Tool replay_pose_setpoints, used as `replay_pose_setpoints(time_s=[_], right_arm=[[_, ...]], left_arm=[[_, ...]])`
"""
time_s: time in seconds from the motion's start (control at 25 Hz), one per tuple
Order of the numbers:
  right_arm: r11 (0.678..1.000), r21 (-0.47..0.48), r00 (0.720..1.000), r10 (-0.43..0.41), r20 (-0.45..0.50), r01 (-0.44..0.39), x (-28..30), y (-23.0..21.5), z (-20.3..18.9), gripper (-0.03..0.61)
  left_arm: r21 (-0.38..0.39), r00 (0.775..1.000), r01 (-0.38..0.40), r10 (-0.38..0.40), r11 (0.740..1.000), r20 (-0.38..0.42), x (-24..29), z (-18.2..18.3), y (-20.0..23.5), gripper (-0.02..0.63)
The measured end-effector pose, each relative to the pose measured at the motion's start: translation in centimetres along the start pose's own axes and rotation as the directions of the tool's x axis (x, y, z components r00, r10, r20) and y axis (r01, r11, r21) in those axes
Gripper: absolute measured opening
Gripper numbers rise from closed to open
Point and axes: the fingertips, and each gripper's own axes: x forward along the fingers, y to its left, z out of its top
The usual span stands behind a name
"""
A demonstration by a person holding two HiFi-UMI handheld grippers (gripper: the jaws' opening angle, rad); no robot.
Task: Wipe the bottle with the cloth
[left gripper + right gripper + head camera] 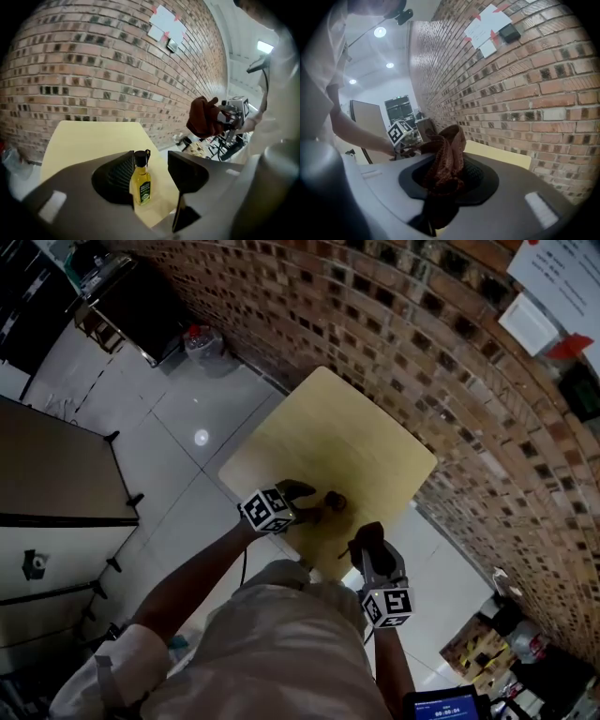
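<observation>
A small bottle of yellow liquid with a black cap stands upright on the pale wooden table. My left gripper is open around it: the bottle stands close to the left jaw, with a clear gap to the right jaw. In the head view the bottle is a small dark shape just past the left gripper. My right gripper is shut on a bunched reddish-brown cloth. It hovers above the table's near edge, to the right of the bottle, with the cloth apart from it.
A brick wall runs along the table's far side, with papers pinned to it. White tiled floor lies to the left. A dark cabinet stands at the far left. Boxes and clutter sit at the lower right.
</observation>
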Motion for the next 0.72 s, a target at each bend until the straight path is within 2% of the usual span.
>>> replay_pose_setpoints(time_s=[0.08, 0.16, 0.32, 0.44, 0.6, 0.72], right_arm=[[1.000, -0.011, 1.000, -0.014, -0.019, 0.014, 1.2, 0.1, -0.8, 0.098], [0.999, -0.023, 0.999, -0.030, -0.039, 0.029, 2.3, 0.0, -1.7, 0.098], [0.998, -0.035, 0.995, -0.046, -0.084, 0.043, 4.4, -0.1, -4.0, 0.098], [0.999, -0.037, 0.992, -0.035, -0.120, 0.031, 6.1, -0.3, -6.1, 0.098], [0.999, -0.052, 0.985, 0.006, -0.174, -0.015, 8.6, -0.2, -8.9, 0.098], [0.994, -0.093, 0.978, 0.043, -0.206, -0.063, 10.1, 0.4, -10.2, 0.098]], left_arm=[[0.094, 0.994, 0.072, -0.064, 0.993, -0.090, 1.3, -0.6, 0.1, 0.232], [0.188, 0.983, 0.119, -0.089, 0.975, -0.164, 2.4, -1.1, 0.5, 0.235], [0.283, 0.955, 0.212, -0.137, 0.935, -0.263, 4.1, -1.7, 0.7, 0.249], [0.289, 0.938, 0.265, -0.176, 0.920, -0.298, 5.0, -1.7, 0.9, 0.249], [0.267, 0.922, 0.288, -0.191, 0.920, -0.337, 6.3, -1.7, 1.8, 0.233], [0.245, 0.896, 0.324, -0.213, 0.914, -0.389, 7.6, -2.5, 1.6, 0.235]])
